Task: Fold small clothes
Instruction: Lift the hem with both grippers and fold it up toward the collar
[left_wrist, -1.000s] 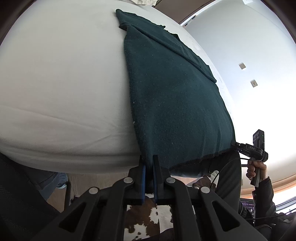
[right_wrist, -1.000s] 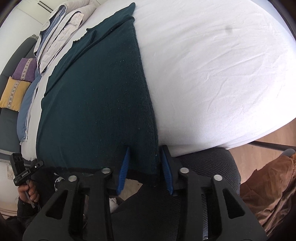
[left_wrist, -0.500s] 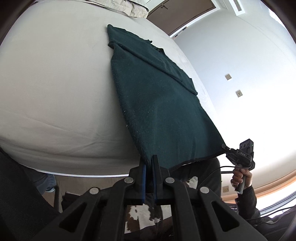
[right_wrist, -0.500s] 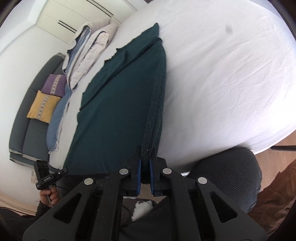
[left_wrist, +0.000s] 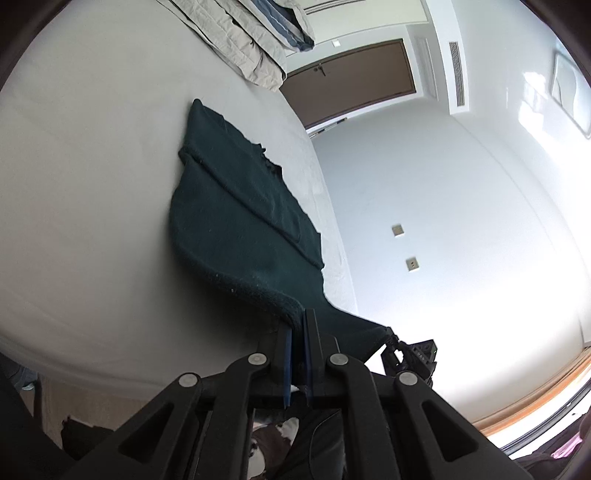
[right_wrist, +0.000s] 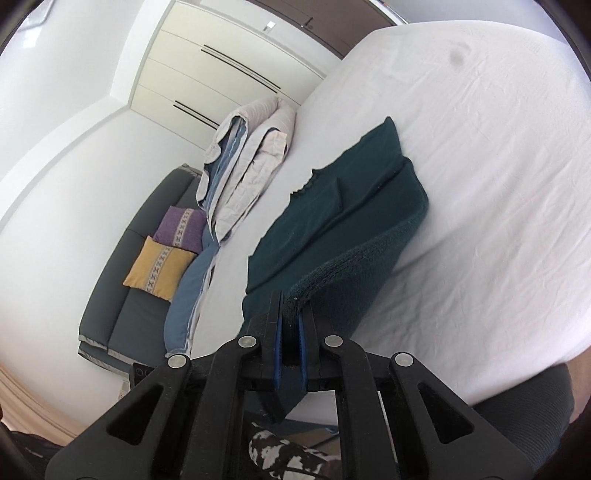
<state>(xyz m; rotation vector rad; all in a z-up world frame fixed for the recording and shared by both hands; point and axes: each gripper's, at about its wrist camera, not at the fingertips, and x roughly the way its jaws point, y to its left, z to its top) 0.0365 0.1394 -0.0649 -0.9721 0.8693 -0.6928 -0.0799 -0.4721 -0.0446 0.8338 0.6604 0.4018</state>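
Observation:
A dark green knit garment (left_wrist: 236, 218) lies on the white bed (left_wrist: 92, 184), its far part flat and its near hem lifted off the sheet. My left gripper (left_wrist: 298, 325) is shut on one near corner of the hem. My right gripper (right_wrist: 291, 306) is shut on the other near corner of the garment (right_wrist: 343, 221), which arches up from the bed (right_wrist: 480, 166). The right gripper also shows in the left wrist view (left_wrist: 406, 354), low right, holding its corner.
Folded pale bedding (right_wrist: 251, 155) lies at the far end of the bed, also in the left wrist view (left_wrist: 251, 40). A grey sofa with a yellow cushion (right_wrist: 159, 267) and a purple one stands left. A brown door (left_wrist: 351, 74) is beyond.
Both grippers have lifted the near hem up and carried it forward over the bed. The right gripper, open one second ago, closed on its corner.

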